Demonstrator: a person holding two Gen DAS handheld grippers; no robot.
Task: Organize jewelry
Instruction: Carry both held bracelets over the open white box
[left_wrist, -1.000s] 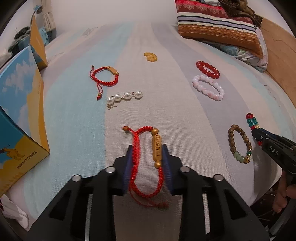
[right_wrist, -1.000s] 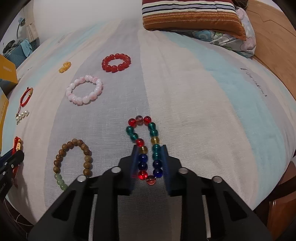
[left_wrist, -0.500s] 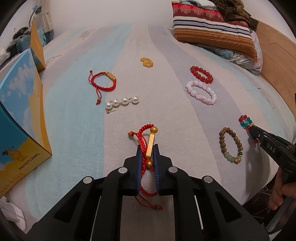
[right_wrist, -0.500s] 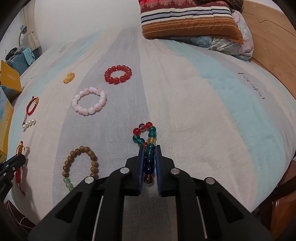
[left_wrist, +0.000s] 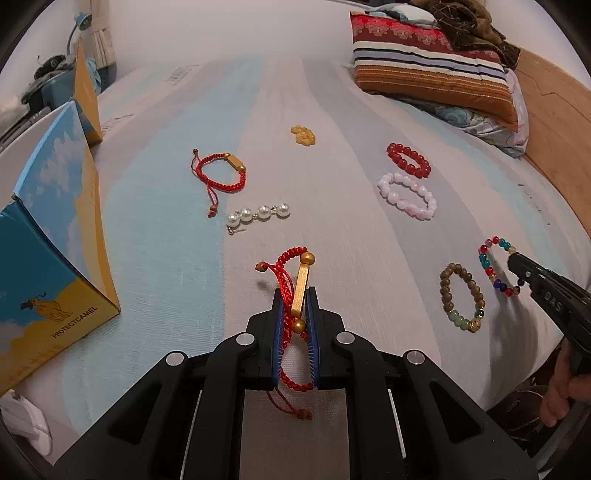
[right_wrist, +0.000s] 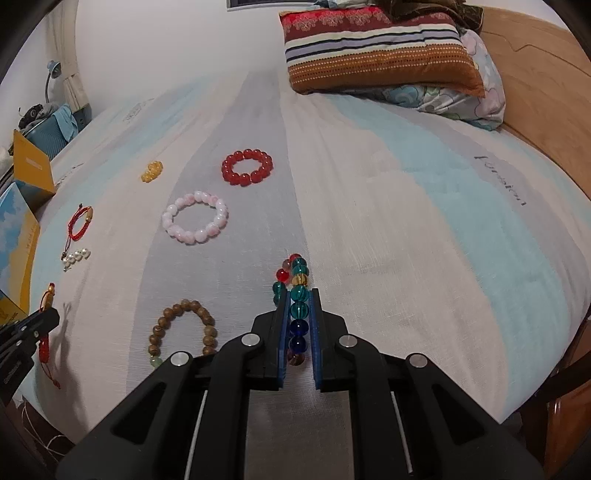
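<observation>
My left gripper (left_wrist: 294, 295) is shut on a red cord bracelet with a gold bar (left_wrist: 300, 282) and holds it just above the striped bedsheet. My right gripper (right_wrist: 299, 295) is shut on a multicoloured glass bead bracelet (right_wrist: 297, 291), lifted off the sheet; it also shows in the left wrist view (left_wrist: 496, 267). On the bed lie a wooden bead bracelet (right_wrist: 183, 332), a pink bead bracelet (right_wrist: 195, 221), a red bead bracelet (right_wrist: 247, 171), a second red cord bracelet (left_wrist: 221, 173), a pearl piece (left_wrist: 258, 214) and a small amber piece (left_wrist: 303, 135).
A blue and yellow cardboard box (left_wrist: 48, 240) stands at the left edge of the bed. A striped pillow (right_wrist: 376, 44) lies at the head. A wooden bed frame (right_wrist: 546, 74) runs along the right. The bed's front edge drops off just below both grippers.
Both grippers closed from open onto their bracelets, squeezing the loops narrow, then lifted them slightly off the sheet.
</observation>
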